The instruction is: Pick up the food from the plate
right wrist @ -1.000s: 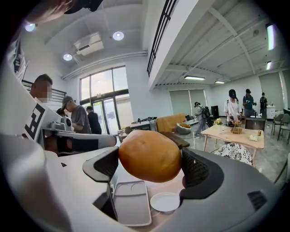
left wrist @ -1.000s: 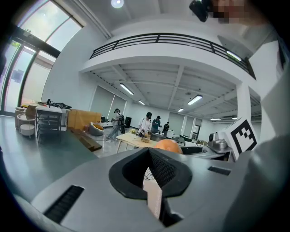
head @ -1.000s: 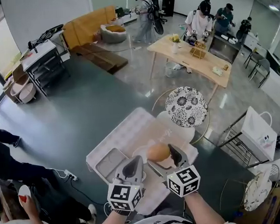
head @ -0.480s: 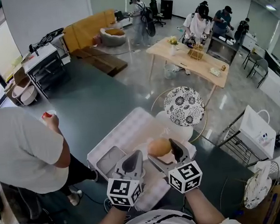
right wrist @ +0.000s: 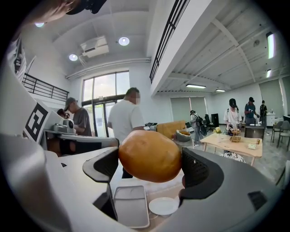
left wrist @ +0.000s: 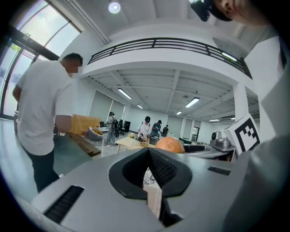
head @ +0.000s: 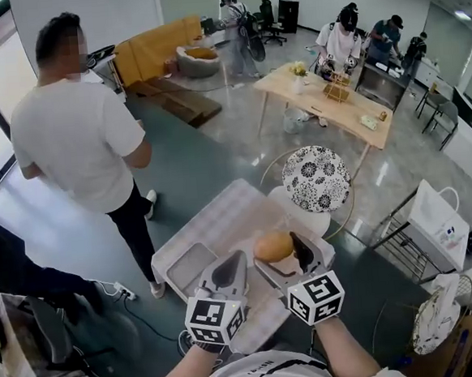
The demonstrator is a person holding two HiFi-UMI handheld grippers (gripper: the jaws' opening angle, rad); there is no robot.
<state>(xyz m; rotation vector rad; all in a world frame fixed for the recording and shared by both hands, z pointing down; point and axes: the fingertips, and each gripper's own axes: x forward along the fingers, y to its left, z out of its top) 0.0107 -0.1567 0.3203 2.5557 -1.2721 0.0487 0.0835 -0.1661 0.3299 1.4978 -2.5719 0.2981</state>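
Right gripper (right wrist: 150,168) is clamping a golden-brown bread roll (right wrist: 149,155) between both jaws, so the roll is hanging in the air above the table (head: 222,213), clear of the white plate (right wrist: 164,206) under it. From the right gripper view, the plate is sitting at about 6 o'clock below the roll and a grey tray (right wrist: 129,206) at 7 o'clock, just beside it. My left gripper (left wrist: 152,172) is idling at 9 o'clock from the right one, jaws pressed together with nothing in them. A person in a white T-shirt (head: 77,131) is standing out at my 10 o'clock.
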